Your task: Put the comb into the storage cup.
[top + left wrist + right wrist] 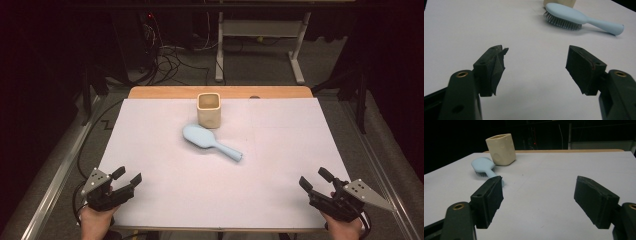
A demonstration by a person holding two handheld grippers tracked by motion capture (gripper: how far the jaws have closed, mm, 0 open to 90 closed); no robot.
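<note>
The pale blue plastic hairbrush (210, 141) lies bristles-down just above the middle of the high view, on the white sheet (165, 190) that covers the table; its long axis runs diagonally, with the oval head toward the upper left and the handle tip (238, 157) pointing toward the lower right. The left gripper (127, 179) sits at the lower left corner and the right gripper (315, 181) at the lower right, both with jaws spread apart and nothing between them; each is well apart from the brush. Since the handle points toward the lower right, the right gripper seems the better placed to take it, though neither is clearly nearer. The cream squarish open-topped cup (209, 109) stands upright just above the brush head, close to it, perhaps touching; what shows of its inside appears empty. In the right gripper view the cup (501, 149) stands at the upper left, behind the brush (483, 166).
</note>
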